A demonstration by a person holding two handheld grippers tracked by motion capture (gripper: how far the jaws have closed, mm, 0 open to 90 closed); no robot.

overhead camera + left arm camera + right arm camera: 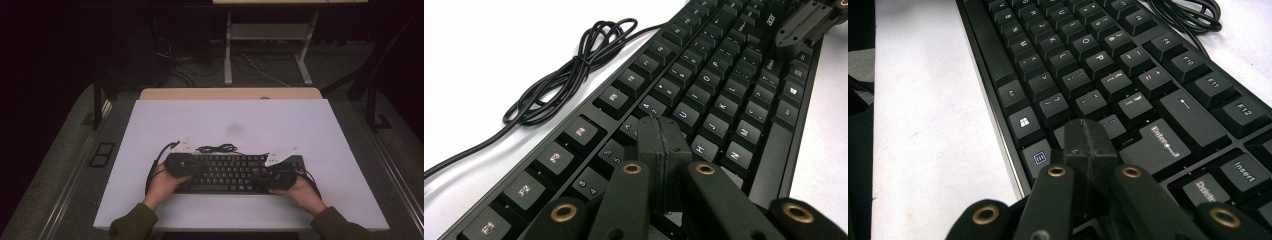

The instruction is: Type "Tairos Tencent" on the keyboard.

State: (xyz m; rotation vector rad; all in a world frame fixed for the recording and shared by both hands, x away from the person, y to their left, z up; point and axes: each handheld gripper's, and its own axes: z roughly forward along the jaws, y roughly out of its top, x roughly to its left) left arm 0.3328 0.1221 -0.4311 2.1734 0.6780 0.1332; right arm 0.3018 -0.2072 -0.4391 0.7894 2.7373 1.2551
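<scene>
High view: we see a black keyboard [227,172] lying flat near the front edge of the white table [300,125], with its bundled black cable [217,148] coiled on the tabletop just behind it. We hold the left gripper [187,167] over the keyboard's left end and the right gripper [272,177] over its right end, one hand [162,185] on each, sleeves coming in from the bottom. In the left gripper view, our jaws are pressed together with nothing between them, their tip hovering above the keys [704,95] around the number and upper letter rows; the function keys run along the left and the cable lies on the table beyond them. The other gripper shows far off at the top right corner. In the right gripper view, our jaws are likewise closed flat against each other, empty, poised above the keys just beside the Enter key [1160,145]; whether either tip touches a key we cannot tell.
</scene>
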